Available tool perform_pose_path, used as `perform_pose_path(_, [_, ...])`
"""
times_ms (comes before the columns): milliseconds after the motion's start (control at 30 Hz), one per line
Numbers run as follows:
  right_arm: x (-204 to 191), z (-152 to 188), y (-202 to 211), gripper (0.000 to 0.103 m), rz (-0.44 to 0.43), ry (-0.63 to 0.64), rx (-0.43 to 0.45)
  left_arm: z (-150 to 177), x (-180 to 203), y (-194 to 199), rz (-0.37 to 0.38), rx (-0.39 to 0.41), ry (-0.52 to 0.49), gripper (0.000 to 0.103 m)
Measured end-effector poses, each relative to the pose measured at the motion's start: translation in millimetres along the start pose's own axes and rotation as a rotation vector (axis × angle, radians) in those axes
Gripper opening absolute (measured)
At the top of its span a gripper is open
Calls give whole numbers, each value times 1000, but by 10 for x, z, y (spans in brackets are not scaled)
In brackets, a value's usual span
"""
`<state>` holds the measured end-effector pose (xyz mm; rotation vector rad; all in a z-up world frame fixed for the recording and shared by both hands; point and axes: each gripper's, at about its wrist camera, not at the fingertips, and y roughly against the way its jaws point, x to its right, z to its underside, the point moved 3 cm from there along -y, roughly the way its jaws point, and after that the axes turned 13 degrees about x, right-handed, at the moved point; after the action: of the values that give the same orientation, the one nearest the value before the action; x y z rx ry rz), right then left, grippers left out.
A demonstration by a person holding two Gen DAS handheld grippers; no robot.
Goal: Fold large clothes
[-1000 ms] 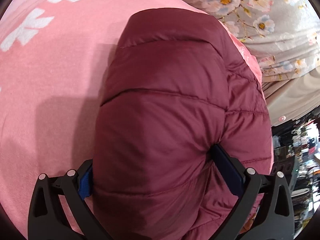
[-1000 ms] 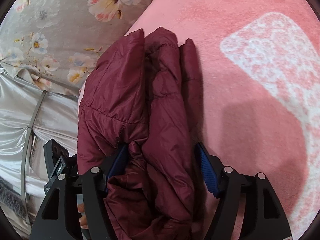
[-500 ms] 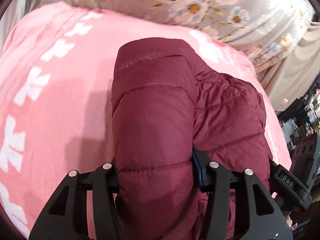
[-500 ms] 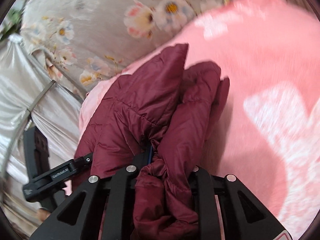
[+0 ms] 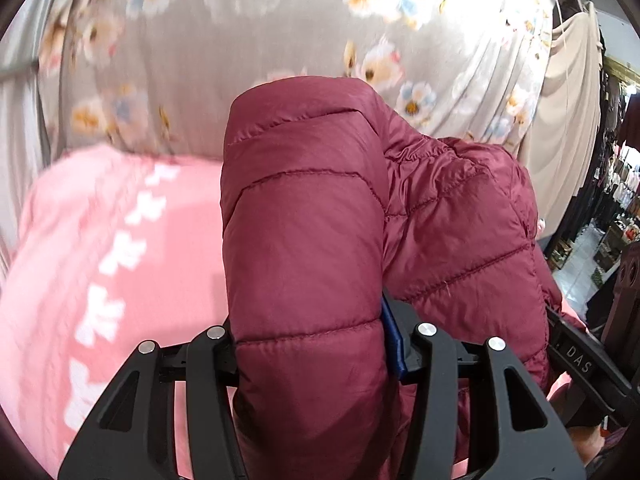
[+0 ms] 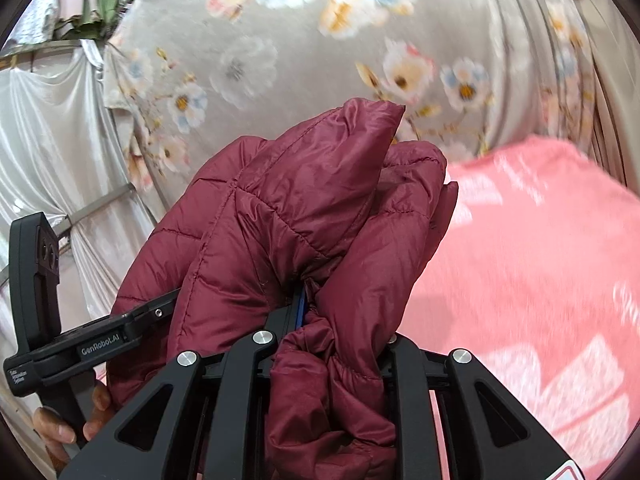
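Observation:
A folded maroon quilted puffer jacket (image 5: 304, 240) is held up off the pink blanket (image 5: 120, 260). My left gripper (image 5: 310, 344) is shut on one thick end of the fold. My right gripper (image 6: 340, 340) is shut on the other end of the jacket (image 6: 280, 220), where the bunched cuff fabric sits between its fingers. The other gripper's body shows at the right edge of the left wrist view (image 5: 580, 364) and at the left of the right wrist view (image 6: 80, 344).
The pink blanket with white patterns (image 6: 540, 280) covers the bed below. A grey floral curtain (image 5: 280, 40) hangs behind, with a silver drape (image 6: 48, 152) to its left. A beige cloth (image 5: 568, 100) and shop shelves (image 5: 616, 200) are on the right.
Both grippers closed on the folded jacket and lifted it off the blanket. The views have tilted up toward the floral curtain.

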<state>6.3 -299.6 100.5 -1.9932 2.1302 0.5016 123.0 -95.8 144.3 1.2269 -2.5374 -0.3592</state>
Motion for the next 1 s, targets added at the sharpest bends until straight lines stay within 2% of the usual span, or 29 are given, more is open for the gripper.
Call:
perform_pose_path(267, [-304, -266, -452, 17, -32, 111, 73, -368, -197, -97, -77, 101, -61, 48])
perform_pose_path(400, [-408, -239, -801, 17, -49, 141, 72, -476, -384, -317, -120, 128, -86, 47])
perform_pose_path(533, [-443, -87, -1278, 17, -86, 141, 44, -469, -665, -616, -162, 123, -79, 47])
perform_pose_path(700, [-336, 266, -1934, 17, -110, 105, -45, -229, -1124, -1117, -171, 76, -29, 47])
perform_pose_path(800, [-286, 523, -2281, 17, -117, 79, -116, 28, -1444, -1457, -167, 19, 34, 47])
perform_pose_path(1000, [-224, 1145, -2969, 17, -105, 42, -301, 640, -2142, -1937, -232, -129, 184, 49])
